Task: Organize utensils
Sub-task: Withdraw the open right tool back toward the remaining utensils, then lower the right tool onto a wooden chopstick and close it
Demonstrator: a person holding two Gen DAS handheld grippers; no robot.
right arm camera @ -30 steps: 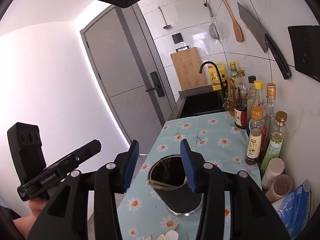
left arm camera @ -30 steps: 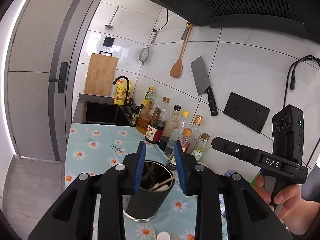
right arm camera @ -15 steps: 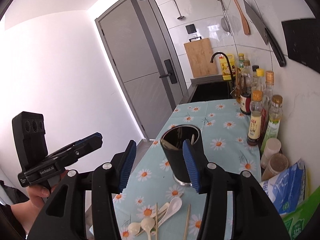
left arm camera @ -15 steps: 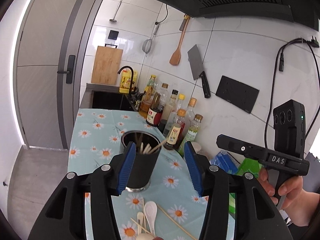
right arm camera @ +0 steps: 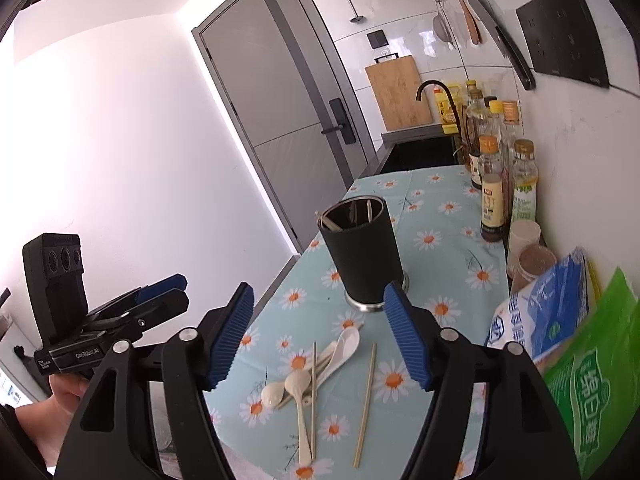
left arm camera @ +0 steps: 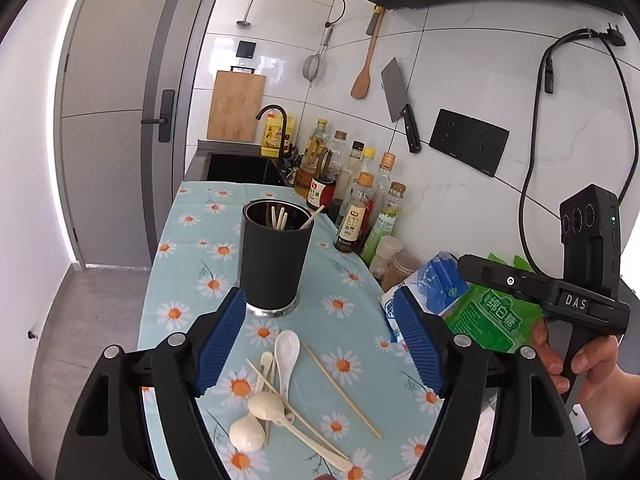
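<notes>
**A:** Left wrist view first: where do the utensils lie?

**B:** Just below and ahead of the left gripper [left arm camera: 320,344], loose on the daisy-patterned counter [left arm camera: 188,272]. A white ceramic spoon [left arm camera: 287,350] lies nearest the fingers, two cream spoons [left arm camera: 262,406] lie closer to the camera, and several chopsticks [left arm camera: 340,390] cross or lie beside them. Beyond the fingertips stands the black utensil holder [left arm camera: 276,256], upright, with a few chopsticks already in it.

**A:** And the grippers?

**B:** Both are released. The left gripper's jaws have just been opening, with nothing pressed between the pads. The right gripper [right arm camera: 320,336] has just been opening too, and it frames the same pile, the holder's base just past its tips.

**A:** How will these things handle?

**B:** My guess is that the chopsticks are light, stiff and thin, lying flat, so they will tend to roll or slip from the pads; I would pinch one across its middle. The spoons look glazed, so probably slippery and breakable. Their handles offer the best hold, not the rounded bowls.

**A:** What is the risk?

**B:** The pile overlaps, so lifting one piece may drag a neighbour. The single chopstick lying apart on the right of the pile looks the easiest first pick.
</notes>
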